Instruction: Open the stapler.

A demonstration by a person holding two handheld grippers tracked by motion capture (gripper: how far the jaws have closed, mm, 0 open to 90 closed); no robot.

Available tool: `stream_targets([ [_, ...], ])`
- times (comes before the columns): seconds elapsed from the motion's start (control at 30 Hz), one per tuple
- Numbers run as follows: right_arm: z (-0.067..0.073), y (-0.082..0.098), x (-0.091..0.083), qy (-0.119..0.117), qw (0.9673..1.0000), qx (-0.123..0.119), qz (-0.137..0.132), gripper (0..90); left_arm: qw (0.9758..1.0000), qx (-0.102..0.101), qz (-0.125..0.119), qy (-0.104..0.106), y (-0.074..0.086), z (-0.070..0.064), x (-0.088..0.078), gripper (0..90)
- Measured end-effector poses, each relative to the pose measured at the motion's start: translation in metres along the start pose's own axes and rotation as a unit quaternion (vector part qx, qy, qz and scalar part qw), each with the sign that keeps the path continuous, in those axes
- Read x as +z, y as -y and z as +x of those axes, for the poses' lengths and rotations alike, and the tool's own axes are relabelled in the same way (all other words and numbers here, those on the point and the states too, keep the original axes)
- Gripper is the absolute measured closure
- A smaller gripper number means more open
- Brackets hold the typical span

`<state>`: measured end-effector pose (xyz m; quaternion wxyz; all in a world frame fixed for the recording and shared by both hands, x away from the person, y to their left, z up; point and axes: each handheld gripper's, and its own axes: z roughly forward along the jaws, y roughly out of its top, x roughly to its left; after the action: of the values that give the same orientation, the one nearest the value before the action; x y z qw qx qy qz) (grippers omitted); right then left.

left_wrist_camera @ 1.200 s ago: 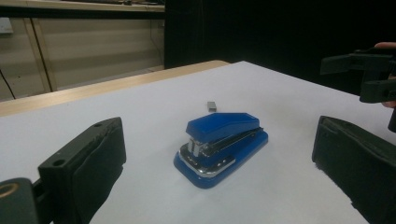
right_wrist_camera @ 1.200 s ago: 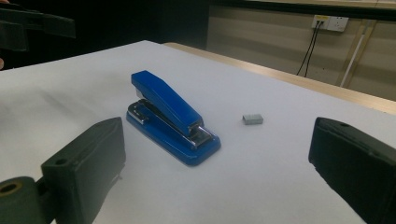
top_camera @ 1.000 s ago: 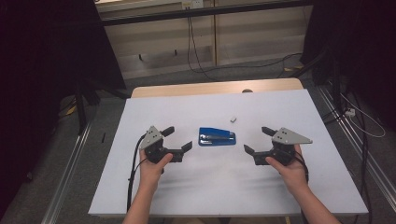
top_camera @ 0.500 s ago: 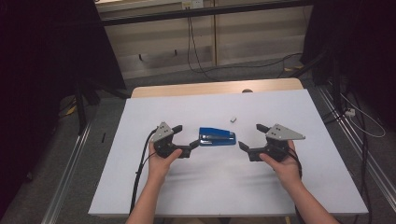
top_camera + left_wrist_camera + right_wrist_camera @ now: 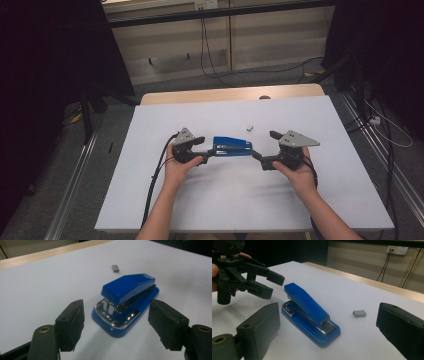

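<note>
Stapler is lying on tabletop btwn left gripper, fingers closing in w/o touching it, & right gripper, fingers standing apart.

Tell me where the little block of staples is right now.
In the high view, the staple block lies on the white table, just beyond the blue stapler's right end, apart from it.

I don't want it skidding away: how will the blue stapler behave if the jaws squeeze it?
The blue stapler looks rigid and fairly heavy, with metal parts. Its glossy sides may slip between pads. The hinged top could press down if squeezed from above; its flat base should resist tipping.
</note>
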<state>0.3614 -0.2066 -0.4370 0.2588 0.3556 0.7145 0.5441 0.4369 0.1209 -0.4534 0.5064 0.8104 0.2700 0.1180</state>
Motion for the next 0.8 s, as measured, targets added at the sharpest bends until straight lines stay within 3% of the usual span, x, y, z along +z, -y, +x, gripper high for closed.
stream_targets([
  [0.3,0.0,-0.003,0.008,-0.002,1.0,0.003,-0.001,4.6,0.9995,0.003,0.032,0.007,-0.001,0.004,0.01,63.4],
  [0.37,0.001,-0.003,0.01,-0.003,1.0,0.005,0.0,4.5,0.9992,0.006,0.036,0.016,0.0,0.004,0.011,66.6],
  [0.57,0.003,-0.002,0.015,-0.006,1.0,0.002,0.006,4.6,0.999,0.008,0.041,0.017,0.0,0.006,0.013,75.5],
  [0.8,0.007,-0.002,0.022,-0.015,0.9998,0.001,0.013,4.5,0.9989,0.011,0.038,0.026,-0.002,0.008,0.015,79.7],
])
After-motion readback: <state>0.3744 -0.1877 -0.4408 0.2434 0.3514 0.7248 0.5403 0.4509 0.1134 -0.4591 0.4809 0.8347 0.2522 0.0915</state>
